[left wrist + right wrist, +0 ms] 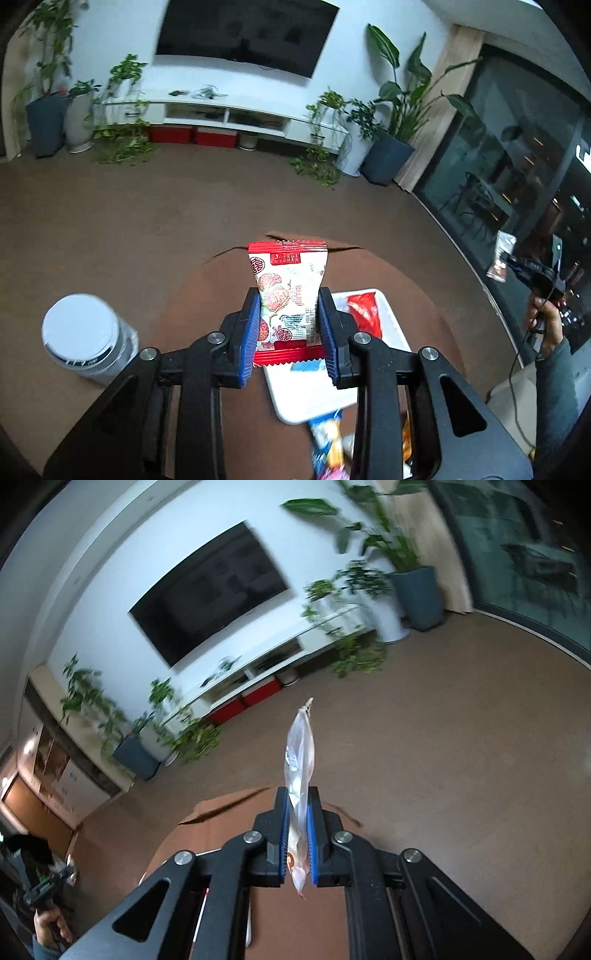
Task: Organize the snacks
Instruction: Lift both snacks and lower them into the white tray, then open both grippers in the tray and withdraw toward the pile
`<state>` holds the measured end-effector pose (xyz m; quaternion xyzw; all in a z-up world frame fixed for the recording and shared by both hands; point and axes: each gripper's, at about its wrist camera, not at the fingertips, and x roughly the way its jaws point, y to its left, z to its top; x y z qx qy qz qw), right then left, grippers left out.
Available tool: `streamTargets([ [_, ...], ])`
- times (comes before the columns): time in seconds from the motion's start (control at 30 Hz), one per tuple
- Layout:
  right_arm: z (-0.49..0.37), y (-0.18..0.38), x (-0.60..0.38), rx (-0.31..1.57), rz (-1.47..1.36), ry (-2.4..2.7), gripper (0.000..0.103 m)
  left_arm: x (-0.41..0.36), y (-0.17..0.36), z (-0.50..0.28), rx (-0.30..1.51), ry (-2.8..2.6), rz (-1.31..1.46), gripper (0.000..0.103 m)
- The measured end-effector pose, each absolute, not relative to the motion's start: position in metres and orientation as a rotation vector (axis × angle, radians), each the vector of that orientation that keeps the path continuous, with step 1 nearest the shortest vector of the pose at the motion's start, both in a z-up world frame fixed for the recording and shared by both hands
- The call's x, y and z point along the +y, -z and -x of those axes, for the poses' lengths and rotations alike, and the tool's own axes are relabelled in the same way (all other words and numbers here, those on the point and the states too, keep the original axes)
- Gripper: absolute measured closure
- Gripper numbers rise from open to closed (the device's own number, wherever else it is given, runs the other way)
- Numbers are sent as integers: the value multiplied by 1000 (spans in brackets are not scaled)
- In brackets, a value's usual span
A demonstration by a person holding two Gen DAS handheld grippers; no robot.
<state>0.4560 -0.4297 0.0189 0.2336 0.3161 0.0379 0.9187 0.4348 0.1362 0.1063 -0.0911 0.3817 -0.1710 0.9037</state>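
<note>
Left hand-held gripper (289,325): blue pads (248,332) closed narrow on a red-and-white snack packet (287,299), gripped at both side edges, flat face toward the camera, top seal pointing away. Packet is held above the brown tabletop (110,266), over the near edge of a white tray (314,395). Tray holds a red packet (364,312). More wrappers (327,439) lie just below the tray. White-lidded jar (86,334) stands to the left, well apart.

Right hand-held gripper (298,834): jaws nearly together, pinching a clear thin packet (301,760) edge-on, raised off the tabletop. Contents unreadable.
</note>
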Motion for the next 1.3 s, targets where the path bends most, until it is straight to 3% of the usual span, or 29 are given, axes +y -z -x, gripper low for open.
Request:
streamTargets([
  [0.13, -495, -3, -350, 721, -428, -214, 94, 102, -87, -481, 837, 393, 180, 75],
  [0.47, -530, 95, -199, 971, -246, -436, 94, 55, 34, -519, 989, 414, 200, 75],
  [0.9, -544, 151, -158, 1123, -161, -440, 94, 15, 137, -526, 1074, 385, 165, 75],
  [1.3, -544, 176, -155, 1163, -169, -401, 92, 3, 170, -520, 1094, 390, 179, 73],
])
